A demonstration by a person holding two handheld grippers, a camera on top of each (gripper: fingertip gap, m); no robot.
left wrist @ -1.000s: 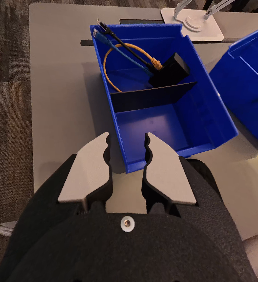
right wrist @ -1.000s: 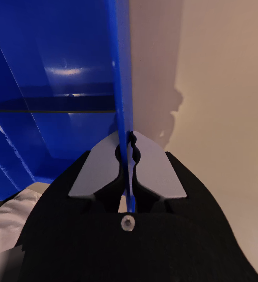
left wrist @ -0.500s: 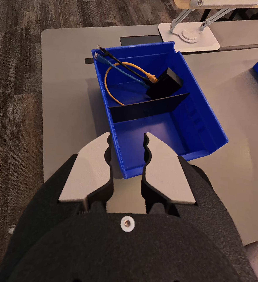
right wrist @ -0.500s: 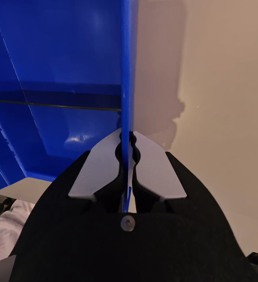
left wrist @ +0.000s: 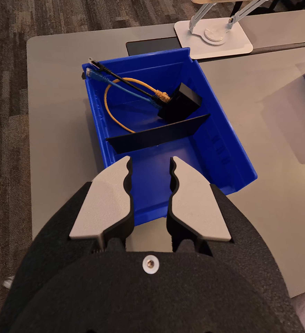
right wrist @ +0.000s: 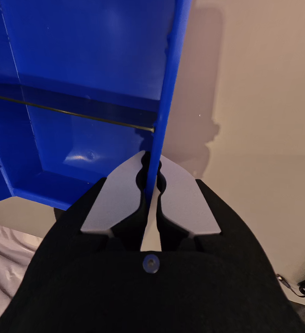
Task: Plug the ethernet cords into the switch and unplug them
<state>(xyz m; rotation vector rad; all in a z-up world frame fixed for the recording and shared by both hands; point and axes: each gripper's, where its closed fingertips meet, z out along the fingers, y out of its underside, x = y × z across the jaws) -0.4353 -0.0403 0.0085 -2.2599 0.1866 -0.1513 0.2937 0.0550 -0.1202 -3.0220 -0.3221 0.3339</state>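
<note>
1. The left gripper (left wrist: 150, 158) hangs over the near end of a blue bin (left wrist: 225, 144) on the grey bench (left wrist: 58, 126), its jaws spread wide with nothing between them.
2. At the bin's far left corner, the loose plugs of a black cord (left wrist: 122, 81) and a blue cord (left wrist: 119, 88) rest on the rim; a yellow cord (left wrist: 112, 115) loops across the floor of the far compartment.
3. All three cords run to a black switch (left wrist: 180, 106), which leans tilted in the far compartment just behind the dark divider (left wrist: 157, 137). The near compartment holds nothing.
4. A white stand base (left wrist: 213, 39) sits on the bench beyond the bin.
5. The right gripper (right wrist: 152, 156) is clamped narrowly on the right-hand wall of a second blue bin (right wrist: 169, 90), one finger inside, one outside.
</note>
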